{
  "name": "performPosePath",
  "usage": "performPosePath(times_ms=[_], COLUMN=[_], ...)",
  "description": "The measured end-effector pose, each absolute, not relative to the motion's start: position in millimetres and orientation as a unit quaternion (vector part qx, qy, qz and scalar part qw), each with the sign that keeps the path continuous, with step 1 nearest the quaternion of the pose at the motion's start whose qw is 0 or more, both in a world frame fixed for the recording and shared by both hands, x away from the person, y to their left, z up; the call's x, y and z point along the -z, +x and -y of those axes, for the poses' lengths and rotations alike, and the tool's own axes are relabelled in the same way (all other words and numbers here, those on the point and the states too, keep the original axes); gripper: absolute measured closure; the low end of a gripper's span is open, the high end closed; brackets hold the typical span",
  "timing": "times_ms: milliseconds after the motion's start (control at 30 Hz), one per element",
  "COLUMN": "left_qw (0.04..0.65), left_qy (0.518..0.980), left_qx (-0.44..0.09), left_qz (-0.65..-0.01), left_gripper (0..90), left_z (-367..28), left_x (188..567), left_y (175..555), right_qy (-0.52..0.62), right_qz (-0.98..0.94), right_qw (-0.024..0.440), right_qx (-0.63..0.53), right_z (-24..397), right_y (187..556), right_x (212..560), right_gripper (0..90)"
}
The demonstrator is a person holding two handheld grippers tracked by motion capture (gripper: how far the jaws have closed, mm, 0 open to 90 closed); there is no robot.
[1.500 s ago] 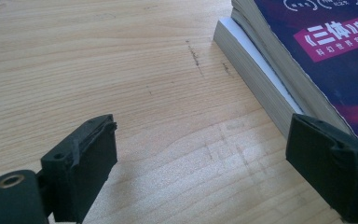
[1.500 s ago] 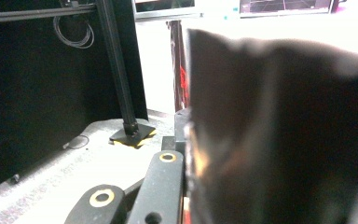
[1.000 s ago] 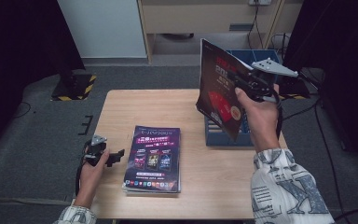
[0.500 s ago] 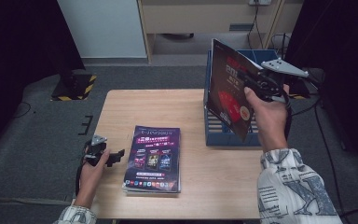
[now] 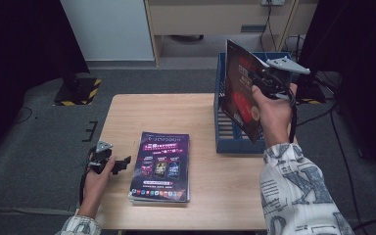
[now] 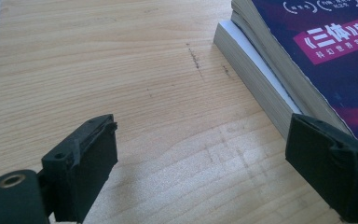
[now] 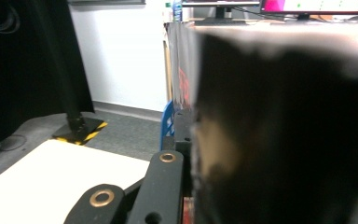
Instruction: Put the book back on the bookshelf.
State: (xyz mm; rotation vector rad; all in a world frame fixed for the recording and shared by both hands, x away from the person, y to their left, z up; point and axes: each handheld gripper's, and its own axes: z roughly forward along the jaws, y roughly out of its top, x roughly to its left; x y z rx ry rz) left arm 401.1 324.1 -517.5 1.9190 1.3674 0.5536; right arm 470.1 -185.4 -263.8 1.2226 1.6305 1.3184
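Holding a magazine (image 5: 242,95) upright in the clamped right gripper (image 5: 260,81), cover standing on edge above the blue crate (image 5: 223,142) at the table's (image 5: 147,112) far right corner. Left gripper (image 5: 122,164) idling wide at the near left edge beside the stack (image 5: 161,166).

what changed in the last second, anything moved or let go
The right gripper, shut on the red magazine, has carried it away from the person and over the blue crate, held upright. Nothing was let go. The left gripper stayed open on the table beside the stack of magazines, which has not shifted.
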Motion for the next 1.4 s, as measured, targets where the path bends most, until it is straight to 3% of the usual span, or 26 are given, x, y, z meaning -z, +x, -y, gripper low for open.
performPosePath(times_ms=[533,900,1400], left_qw=[0.356,0.352,0.348], left_qy=[0.743,0.742,0.738], left_qx=[-0.214,-0.215,-0.224], left_qz=[-0.525,-0.528,-0.533], left_gripper=[8.2,8.2,8.2], left_z=[-320,-321,-323], left_x=[518,519,519], left_y=[397,397,391], right_qy=[0.51,0.517,0.506], right_qz=[-0.576,-0.568,-0.569], right_qw=[0.399,0.375,0.384], right_qx=[-0.498,-0.519,-0.522], right_z=[154,155,146], right_y=[500,502,505], right_x=[281,297,305], right_gripper=[86.1,86.0,85.9])
